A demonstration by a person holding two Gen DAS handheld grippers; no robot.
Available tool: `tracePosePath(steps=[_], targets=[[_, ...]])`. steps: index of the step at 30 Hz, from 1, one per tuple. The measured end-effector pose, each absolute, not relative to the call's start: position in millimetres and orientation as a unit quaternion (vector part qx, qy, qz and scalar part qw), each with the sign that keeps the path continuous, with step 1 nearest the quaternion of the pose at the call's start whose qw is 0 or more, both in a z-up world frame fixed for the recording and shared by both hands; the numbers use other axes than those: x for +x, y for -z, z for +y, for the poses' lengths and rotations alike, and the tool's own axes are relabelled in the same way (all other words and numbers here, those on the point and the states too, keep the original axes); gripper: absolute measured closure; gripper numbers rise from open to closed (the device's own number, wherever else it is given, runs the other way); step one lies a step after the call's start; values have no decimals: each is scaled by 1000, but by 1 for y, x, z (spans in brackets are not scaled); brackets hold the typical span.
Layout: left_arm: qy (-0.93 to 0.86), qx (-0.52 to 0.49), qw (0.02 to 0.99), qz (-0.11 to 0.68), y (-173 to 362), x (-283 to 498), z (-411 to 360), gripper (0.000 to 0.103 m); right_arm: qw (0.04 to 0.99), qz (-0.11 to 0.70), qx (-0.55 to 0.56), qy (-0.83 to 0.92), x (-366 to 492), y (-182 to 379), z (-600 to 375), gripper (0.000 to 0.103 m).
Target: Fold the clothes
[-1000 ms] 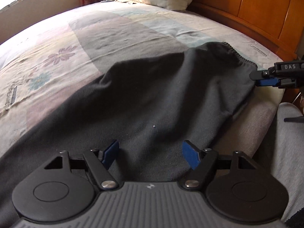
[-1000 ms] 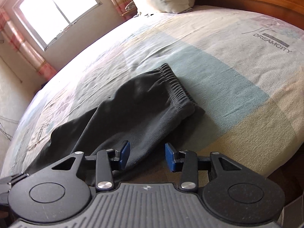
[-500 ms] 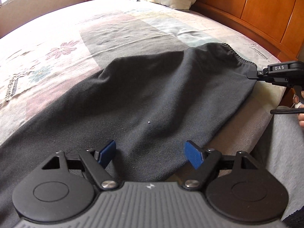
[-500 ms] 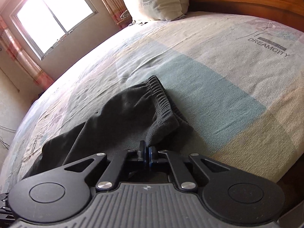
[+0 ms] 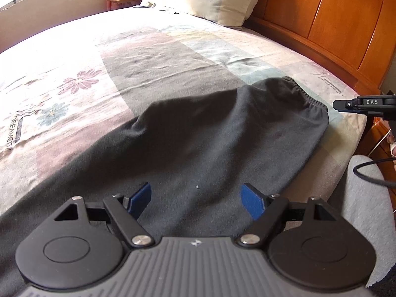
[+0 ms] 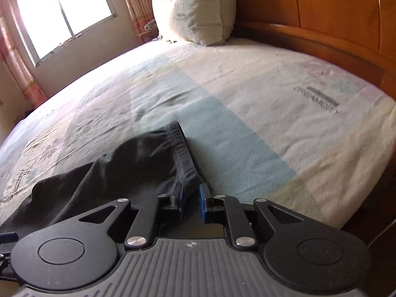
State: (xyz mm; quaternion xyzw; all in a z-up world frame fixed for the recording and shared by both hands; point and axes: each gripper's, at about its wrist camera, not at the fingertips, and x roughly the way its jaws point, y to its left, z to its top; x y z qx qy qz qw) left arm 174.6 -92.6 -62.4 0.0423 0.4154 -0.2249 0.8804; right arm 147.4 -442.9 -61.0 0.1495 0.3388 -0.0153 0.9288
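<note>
Dark grey trousers (image 5: 198, 133) lie stretched across the bed, with the elastic waistband (image 5: 307, 96) at the right end. My left gripper (image 5: 195, 198) hovers open over the middle of the cloth, nothing between its blue pads. My right gripper (image 6: 192, 199) is at the near end of the waistband (image 6: 182, 153), which runs straight up to its fingertips. Its jaws are opening: a narrow gap shows between the pads, and they do not press on the cloth. In the left wrist view the right gripper (image 5: 346, 105) sits just off the waistband's corner.
The patterned bedsheet (image 5: 74, 86) covers a wide bed. A pillow (image 6: 195, 12) leans at the far end against the wooden headboard (image 5: 334, 19). A window (image 6: 64, 12) is at the far left. A person's grey-clad leg (image 5: 366, 198) stands by the bed's right edge.
The right gripper shut at the waistband's end, rose a little, and its jaws have now parted slightly; the waistband lies pulled straight. The left gripper, still open, lifted slightly above the trousers.
</note>
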Motion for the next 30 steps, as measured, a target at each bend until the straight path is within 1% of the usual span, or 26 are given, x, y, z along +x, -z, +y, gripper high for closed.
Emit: tracePosePath(steps=[2,4,6,8,11,12,13,14,15,16,17,18,19,20,22,24,27,30], targets=[[239,27,880,410,58,191,-95,23,939,323,118,-17,160,48,-428,80],[262,0,875,407,57,212,-102,23,945,312,84,-52,180,43,-411,78],[285,-40,863,415,63,233,-109,23,946,312,52,-78,204,45,-393,78],[297,-82,850,428,74,255,-115,23,939,324,42,-104,233,55,-381,78],[252,-111,862,426,96,282,-114,23,930,350,21,-111,262,75,-373,78],[238,-118,863,430,103,290,-110,27,928,358,8,-101,266,83,-375,78],[245,-133,866,415,105,293,-104,24,927,365,-7,-88,269,92,-379,79],[243,-136,869,408,104,296,-101,25,926,371,-24,-71,270,101,-387,83],[239,-130,871,408,102,297,-100,25,927,368,-17,-73,269,108,-400,90],[231,-118,875,408,99,298,-102,25,927,365,10,-82,266,110,-412,92],[217,-109,879,410,97,298,-102,24,925,368,38,-83,265,109,-422,101],[202,-102,883,412,94,297,-103,25,924,372,52,-80,263,106,-427,103],[202,-108,882,412,92,296,-101,25,925,369,46,-76,260,100,-422,100],[212,-121,879,410,90,293,-101,25,929,361,34,-76,257,93,-415,86],[240,-134,871,406,89,286,-104,22,935,345,16,-84,253,82,-399,71],[262,-125,866,406,91,283,-112,20,933,339,9,-122,256,76,-380,71],[261,-91,868,413,100,284,-125,20,924,352,-12,-146,275,88,-355,71],[236,-118,871,414,106,293,-114,21,922,367,-7,-126,297,107,-359,73]])
